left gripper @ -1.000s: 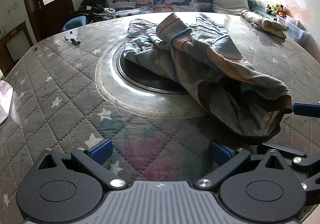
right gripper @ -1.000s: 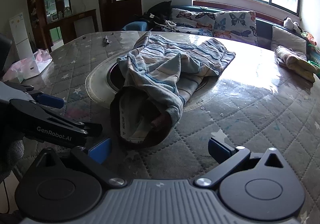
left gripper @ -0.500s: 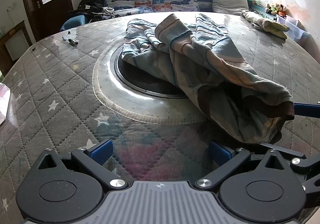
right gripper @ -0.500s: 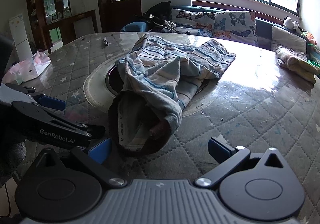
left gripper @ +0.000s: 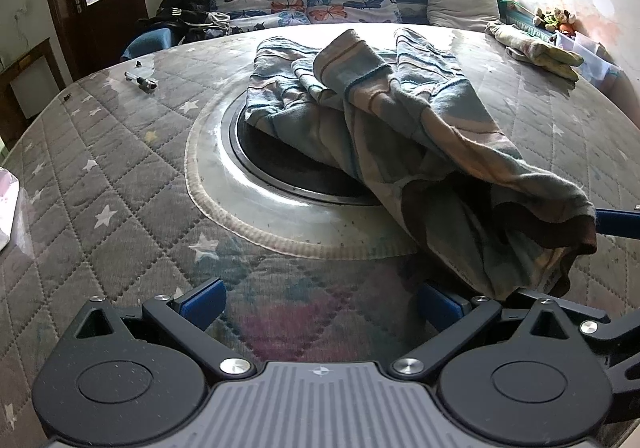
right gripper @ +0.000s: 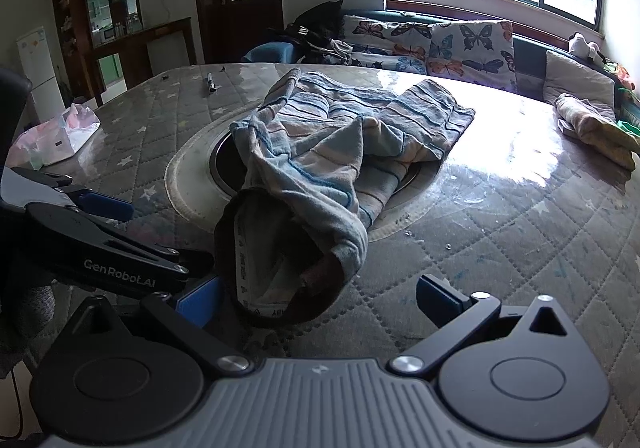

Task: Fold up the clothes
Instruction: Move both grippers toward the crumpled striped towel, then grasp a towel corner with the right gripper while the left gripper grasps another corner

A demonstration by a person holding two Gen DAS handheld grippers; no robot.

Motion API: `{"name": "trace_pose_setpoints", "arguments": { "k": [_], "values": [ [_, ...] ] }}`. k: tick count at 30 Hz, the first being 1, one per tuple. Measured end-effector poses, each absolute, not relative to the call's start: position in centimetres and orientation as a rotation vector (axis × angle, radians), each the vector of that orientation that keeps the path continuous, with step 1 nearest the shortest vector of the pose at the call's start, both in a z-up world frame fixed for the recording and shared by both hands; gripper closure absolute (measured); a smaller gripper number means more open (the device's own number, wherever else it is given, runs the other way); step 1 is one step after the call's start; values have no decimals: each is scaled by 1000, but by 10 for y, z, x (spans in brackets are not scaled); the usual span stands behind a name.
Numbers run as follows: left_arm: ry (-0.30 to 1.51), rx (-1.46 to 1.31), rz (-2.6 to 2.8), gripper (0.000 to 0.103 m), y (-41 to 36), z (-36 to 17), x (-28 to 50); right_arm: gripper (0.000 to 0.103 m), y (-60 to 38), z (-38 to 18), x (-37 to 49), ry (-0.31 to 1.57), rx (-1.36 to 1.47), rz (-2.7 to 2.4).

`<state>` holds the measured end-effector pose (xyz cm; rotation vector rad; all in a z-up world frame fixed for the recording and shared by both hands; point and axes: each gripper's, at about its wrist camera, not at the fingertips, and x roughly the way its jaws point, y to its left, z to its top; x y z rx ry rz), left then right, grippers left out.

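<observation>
Both my grippers, left (left gripper: 320,306) and right (right gripper: 318,298), gape wide over bare quilted table (left gripper: 120,183). The striped garment (left gripper: 400,127) lies heaped across the centre ring; its dark waistband (right gripper: 276,312) is nearest, a pen (right gripper: 211,81) far left.

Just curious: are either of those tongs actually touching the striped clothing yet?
Cannot tell. In the right wrist view the striped garment's dark waistband sits between the right tongs' open blue pads, but no view plainly shows contact or a gap.

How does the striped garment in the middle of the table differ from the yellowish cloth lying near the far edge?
The striped garment is blue and beige, crumpled, and sprawls across the round inset; the yellowish cloth is a pale, compact bundle. The garment is much larger and reaches the open right gripper; the cloth lies well away from both grippers. Both rest on the quilted table.
</observation>
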<state>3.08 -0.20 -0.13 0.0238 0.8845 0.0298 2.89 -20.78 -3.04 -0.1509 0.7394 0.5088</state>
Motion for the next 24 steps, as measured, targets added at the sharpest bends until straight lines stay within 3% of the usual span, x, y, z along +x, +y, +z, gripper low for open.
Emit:
{"name": "trace_pose_setpoints", "arguments": {
  "k": [24],
  "values": [
    [865, 11, 58, 0, 11, 6, 45, 0, -193, -5, 44, 675, -199, 537]
  ]
}}
